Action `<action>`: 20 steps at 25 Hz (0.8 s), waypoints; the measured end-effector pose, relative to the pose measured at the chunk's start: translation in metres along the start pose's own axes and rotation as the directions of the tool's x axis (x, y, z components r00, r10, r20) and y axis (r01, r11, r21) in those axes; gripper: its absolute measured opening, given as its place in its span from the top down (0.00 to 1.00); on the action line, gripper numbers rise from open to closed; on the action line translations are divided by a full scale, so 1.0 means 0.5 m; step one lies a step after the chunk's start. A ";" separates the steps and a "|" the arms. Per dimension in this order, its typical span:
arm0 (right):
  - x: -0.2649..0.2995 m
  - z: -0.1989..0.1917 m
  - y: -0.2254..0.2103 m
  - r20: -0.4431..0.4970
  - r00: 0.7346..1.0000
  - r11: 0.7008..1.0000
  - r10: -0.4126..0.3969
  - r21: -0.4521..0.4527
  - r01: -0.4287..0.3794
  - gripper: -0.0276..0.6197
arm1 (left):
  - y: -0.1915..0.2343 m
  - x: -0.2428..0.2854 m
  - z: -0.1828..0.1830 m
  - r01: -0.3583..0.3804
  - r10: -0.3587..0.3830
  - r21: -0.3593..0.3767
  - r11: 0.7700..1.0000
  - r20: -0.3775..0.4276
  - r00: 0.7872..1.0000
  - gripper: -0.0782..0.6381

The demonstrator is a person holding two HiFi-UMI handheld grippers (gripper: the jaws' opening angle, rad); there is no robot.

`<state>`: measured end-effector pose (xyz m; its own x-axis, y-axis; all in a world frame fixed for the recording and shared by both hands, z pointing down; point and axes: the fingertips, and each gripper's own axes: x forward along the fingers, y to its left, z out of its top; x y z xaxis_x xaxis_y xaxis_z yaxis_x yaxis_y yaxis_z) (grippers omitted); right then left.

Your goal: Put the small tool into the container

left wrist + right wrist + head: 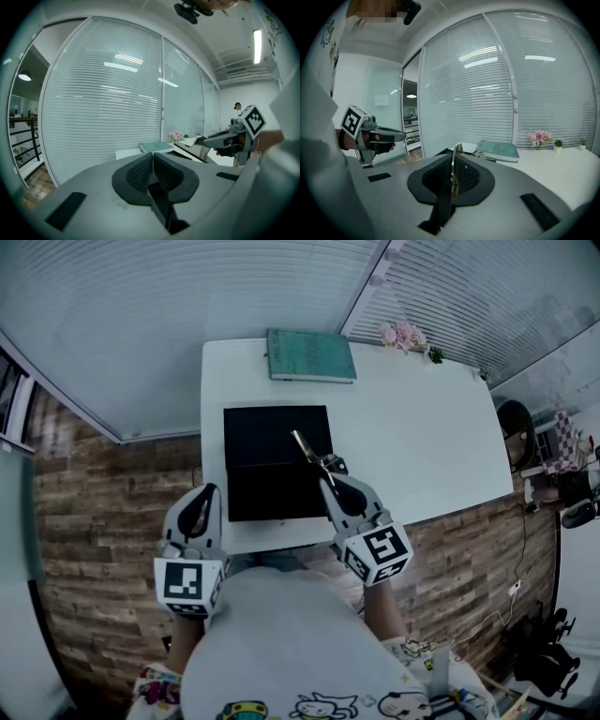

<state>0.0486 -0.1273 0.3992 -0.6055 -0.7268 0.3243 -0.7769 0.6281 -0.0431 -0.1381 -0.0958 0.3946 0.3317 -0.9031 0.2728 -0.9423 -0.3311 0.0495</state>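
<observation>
A small metal tool [305, 445] sticks out from my right gripper [327, 468], which is shut on it and held over the black container [267, 479] in the middle of the white table [422, 446]. In the right gripper view the tool [454, 161] shows as a thin metal blade pinched between the pads. My left gripper [207, 493] hovers at the container's near left corner, by the table's front edge. Its jaws [152, 159] are shut with nothing between them. My right gripper [229, 138] also shows at the right of the left gripper view.
A green book [311, 355] lies at the table's far edge, with pink flowers [403, 335] to its right. Window blinds run behind the table. The floor on both sides is wood plank. A person's white shirt fills the bottom of the head view.
</observation>
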 end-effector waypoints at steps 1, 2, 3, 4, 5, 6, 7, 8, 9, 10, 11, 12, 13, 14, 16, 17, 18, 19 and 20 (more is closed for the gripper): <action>0.001 -0.001 0.001 -0.001 1.000 1.000 0.006 0.001 -0.006 0.95 | 0.000 0.000 -0.003 -0.001 0.001 -0.001 1.000 -0.003 1.000 0.88; 0.002 -0.002 0.003 -0.002 1.000 1.000 0.013 0.002 -0.013 0.95 | -0.001 0.001 -0.006 -0.003 0.003 -0.002 1.000 -0.006 1.000 0.88; 0.004 -0.002 0.004 -0.002 1.000 1.000 0.021 0.004 -0.021 0.95 | -0.002 0.003 -0.008 -0.003 0.003 -0.004 1.000 -0.009 1.000 0.88; 0.006 -0.003 0.005 -0.003 1.000 1.000 0.031 0.004 -0.031 0.95 | -0.003 0.005 -0.010 -0.004 0.004 -0.006 1.000 -0.012 1.000 0.88; 0.008 -0.004 0.006 -0.006 0.999 0.999 0.042 0.004 -0.041 0.95 | -0.004 0.007 -0.012 -0.004 0.004 -0.009 1.000 -0.015 1.000 0.88; 0.011 -0.006 0.007 -0.011 0.999 0.999 0.053 0.003 -0.053 0.95 | -0.004 0.010 -0.014 -0.004 0.004 -0.011 1.000 -0.018 1.000 0.88; 0.014 -0.008 0.009 -0.017 0.998 0.998 0.066 0.001 -0.066 0.95 | -0.005 0.013 -0.016 -0.004 0.004 -0.013 1.000 -0.021 1.000 0.88; 0.017 -0.010 0.011 -0.024 0.997 0.997 0.079 0.000 -0.079 0.95 | -0.005 0.017 -0.018 -0.004 0.004 -0.015 1.000 -0.024 1.000 0.88; 0.020 -0.012 0.013 -0.031 0.995 0.996 0.093 0.000 -0.093 0.95 | -0.006 0.021 -0.020 -0.004 0.004 -0.016 1.000 -0.029 1.000 0.88; 0.023 -0.014 0.015 -0.038 0.993 0.994 0.109 0.001 -0.109 0.95 | -0.006 0.025 -0.021 -0.004 0.004 -0.018 1.000 -0.033 0.999 0.88; 0.026 -0.016 0.018 -0.046 0.991 0.992 0.124 0.004 -0.124 0.95 | -0.006 0.028 -0.023 -0.004 0.003 -0.020 1.000 -0.037 0.999 0.88; 0.030 -0.019 0.022 -0.055 0.989 0.990 0.141 0.007 -0.140 0.95 | -0.006 0.031 -0.024 -0.004 0.003 -0.022 1.000 -0.040 0.999 0.88; 0.035 -0.023 0.024 -0.064 0.986 0.988 0.157 0.009 -0.157 0.95 | -0.006 0.034 -0.027 -0.003 0.002 -0.026 1.000 -0.043 0.999 0.88; 0.041 -0.028 0.027 -0.074 0.982 0.985 0.174 0.012 -0.174 0.95 | -0.006 0.038 -0.030 -0.002 0.001 -0.030 1.000 -0.046 0.999 0.88; 0.052 -0.038 0.034 -0.096 0.973 0.978 0.210 0.016 -0.210 0.95 | -0.004 0.046 -0.037 -0.003 0.001 -0.038 0.999 -0.053 0.999 0.88; 0.057 -0.042 0.039 -0.106 0.968 0.973 0.229 0.019 -0.228 0.95 | -0.004 0.049 -0.039 -0.004 0.002 -0.041 0.999 -0.057 0.998 0.88; 0.060 -0.046 0.044 -0.116 0.962 0.969 0.248 0.023 -0.247 0.95 | -0.003 0.051 -0.042 -0.006 0.003 -0.043 0.999 -0.061 0.998 0.88; 0.064 -0.050 0.048 -0.124 0.956 0.964 0.266 0.026 -0.265 0.95 | -0.002 0.052 -0.045 -0.008 0.005 -0.045 0.999 -0.067 0.998 0.88; 0.067 -0.053 0.053 -0.131 0.950 0.959 0.283 0.028 -0.282 0.94 | -0.001 0.053 -0.048 -0.011 0.007 -0.046 0.999 -0.073 0.997 0.88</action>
<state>0.0124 -0.1274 0.4341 -0.7728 -0.4758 0.4201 -0.5790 0.7995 -0.1597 -0.1299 -0.1127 0.4250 0.3207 -0.8830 0.3426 -0.9468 -0.3087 0.0909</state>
